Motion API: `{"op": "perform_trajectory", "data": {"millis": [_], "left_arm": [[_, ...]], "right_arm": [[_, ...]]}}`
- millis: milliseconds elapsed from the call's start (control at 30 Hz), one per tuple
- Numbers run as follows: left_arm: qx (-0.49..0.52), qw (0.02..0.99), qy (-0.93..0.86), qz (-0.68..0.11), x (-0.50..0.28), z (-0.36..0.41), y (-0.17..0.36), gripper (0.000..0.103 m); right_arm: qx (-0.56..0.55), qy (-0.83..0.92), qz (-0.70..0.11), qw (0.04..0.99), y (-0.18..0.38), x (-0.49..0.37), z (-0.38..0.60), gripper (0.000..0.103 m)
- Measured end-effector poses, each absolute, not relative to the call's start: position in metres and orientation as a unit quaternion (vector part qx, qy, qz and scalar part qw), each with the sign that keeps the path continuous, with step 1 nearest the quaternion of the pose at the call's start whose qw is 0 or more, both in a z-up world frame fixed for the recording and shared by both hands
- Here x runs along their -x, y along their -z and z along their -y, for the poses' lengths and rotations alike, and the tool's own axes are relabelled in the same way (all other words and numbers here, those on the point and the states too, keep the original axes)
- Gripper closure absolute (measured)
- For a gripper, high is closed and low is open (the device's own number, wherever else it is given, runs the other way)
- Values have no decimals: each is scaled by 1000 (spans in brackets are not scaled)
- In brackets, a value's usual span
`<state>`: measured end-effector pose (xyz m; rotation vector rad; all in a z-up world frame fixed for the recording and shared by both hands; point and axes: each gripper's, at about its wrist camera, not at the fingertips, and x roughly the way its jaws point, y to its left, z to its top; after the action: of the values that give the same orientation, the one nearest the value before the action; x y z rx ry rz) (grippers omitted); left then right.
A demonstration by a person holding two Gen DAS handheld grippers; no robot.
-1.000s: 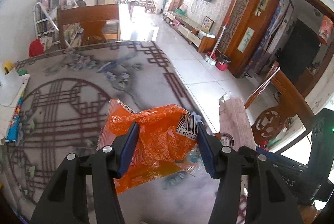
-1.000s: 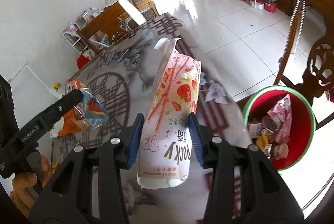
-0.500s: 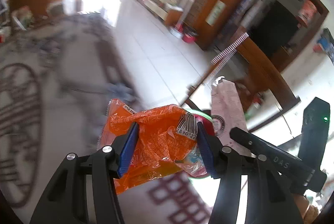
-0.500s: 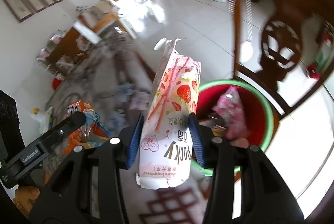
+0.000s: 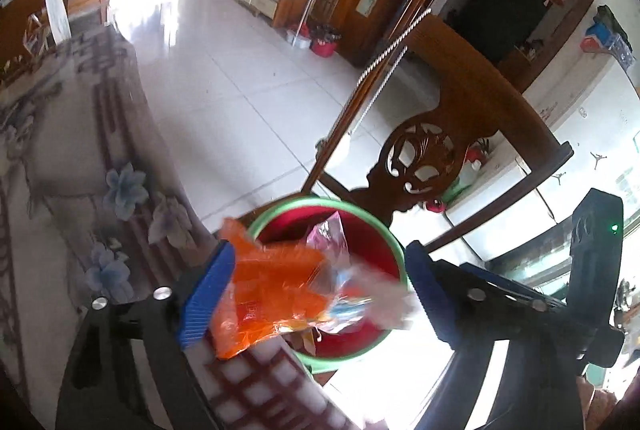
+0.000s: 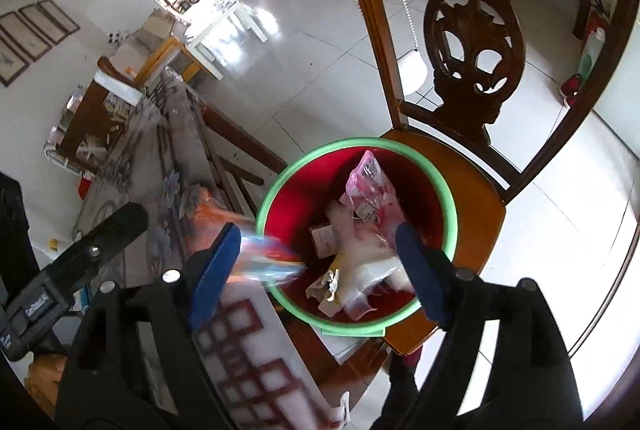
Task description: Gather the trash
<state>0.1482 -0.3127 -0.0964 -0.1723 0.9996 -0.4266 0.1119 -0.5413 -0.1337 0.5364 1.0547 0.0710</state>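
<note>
A red bin with a green rim (image 5: 362, 207) (image 6: 450, 197) stands on a wooden chair seat at the table's edge, holding several wrappers. My left gripper (image 5: 316, 290) is open above the bin's near rim; the orange wrapper (image 5: 272, 290) is blurred between its jaws, against the left pad and falling loose. It also shows blurred in the right wrist view (image 6: 260, 262). My right gripper (image 6: 320, 270) is open and empty over the bin. The white Pocky packet (image 6: 368, 266) lies blurred inside the bin beside a pink wrapper (image 6: 372, 185).
A carved wooden chair (image 6: 476, 57) holds the bin, its back rising behind. The patterned table top (image 5: 60, 165) runs to the left. White tiled floor (image 5: 224, 81) lies beyond. The right gripper's body (image 5: 520, 298) is at the right of the left wrist view.
Both grippers moved from over the table to above the bin and opened. The Pocky packet has dropped into the bin. The orange wrapper is slipping out of the left jaws.
</note>
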Motion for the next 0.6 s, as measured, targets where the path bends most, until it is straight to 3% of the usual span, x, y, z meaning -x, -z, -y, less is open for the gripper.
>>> {"op": "perform_trajectory", "data": {"millis": [167,267,400,600], "left_arm": [[77,870,182,-451,-146,299,79,12],[73,890,149,-424,-142,278,63,8],[79,913,119,-383,-135,245,36,8],[66,948,79,-302,-112,199,-8,8]], "right_arm": [[-237,-31,-491,838,124,-113,532,24],[-186,-22,-461,868,102,-110,512,18],[-104,-7,-386,917,64,-93,474,5],[-34,5,-290,956,22,-70,419,5]]}}
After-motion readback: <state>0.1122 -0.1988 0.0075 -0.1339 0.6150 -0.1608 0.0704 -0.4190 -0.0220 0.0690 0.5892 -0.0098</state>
